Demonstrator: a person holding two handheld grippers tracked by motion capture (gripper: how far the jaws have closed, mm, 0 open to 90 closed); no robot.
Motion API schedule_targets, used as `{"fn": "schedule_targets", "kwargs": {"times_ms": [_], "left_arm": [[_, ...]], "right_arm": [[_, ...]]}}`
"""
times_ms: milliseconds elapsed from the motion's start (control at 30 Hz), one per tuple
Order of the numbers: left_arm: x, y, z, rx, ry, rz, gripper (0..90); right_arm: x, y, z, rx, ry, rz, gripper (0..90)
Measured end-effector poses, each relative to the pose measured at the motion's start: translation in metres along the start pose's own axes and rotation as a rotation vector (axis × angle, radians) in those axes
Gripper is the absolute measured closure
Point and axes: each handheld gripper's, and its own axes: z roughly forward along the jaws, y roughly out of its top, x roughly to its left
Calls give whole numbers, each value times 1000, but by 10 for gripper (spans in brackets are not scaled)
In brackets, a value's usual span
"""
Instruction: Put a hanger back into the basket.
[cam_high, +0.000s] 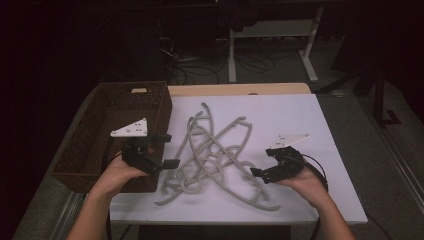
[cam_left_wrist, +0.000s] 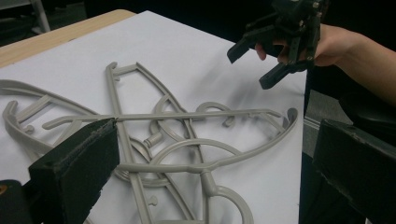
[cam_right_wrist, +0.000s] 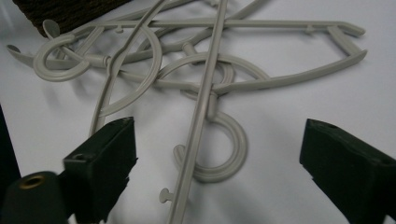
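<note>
Several grey plastic hangers (cam_high: 215, 150) lie tangled in a pile on the white table top (cam_high: 310, 125). My left gripper (cam_high: 169, 150) is held at the pile's left edge, next to the basket, with its jaws open and nothing between them. In the left gripper view the hangers (cam_left_wrist: 187, 114) spread out beyond my left gripper (cam_left_wrist: 215, 158), and the right gripper (cam_left_wrist: 252, 67) hangs open above the far side. My right gripper (cam_high: 261, 162) is at the pile's right edge. In the right gripper view it (cam_right_wrist: 224, 158) stands open low over a hanger's bar and hook (cam_right_wrist: 205, 93).
A dark brown wicker basket (cam_high: 90, 135) stands at the table's left side, touching the white sheet; its corner shows in the right gripper view (cam_right_wrist: 60, 11). A wooden table edge (cam_high: 240, 89) runs along the back. White desk legs (cam_high: 232, 55) and cables stand on the floor beyond.
</note>
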Motion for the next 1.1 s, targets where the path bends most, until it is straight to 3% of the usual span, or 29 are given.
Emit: {"fn": "schedule_targets", "kwargs": {"times_ms": [333, 633, 867, 1100], "left_arm": [[-4, 0, 2, 1, -9, 5, 2], [-3, -1, 6, 13, -13, 5, 2], [-4, -1, 6, 16, -16, 5, 2], [-3, -2, 6, 14, -19, 0, 2]], "right_arm": [[10, -6, 23, 73, 37, 1, 346], [11, -10, 38, 121, 12, 8, 573], [12, -10, 55, 163, 12, 25, 648], [11, -9, 59, 176, 11, 31, 727]]}}
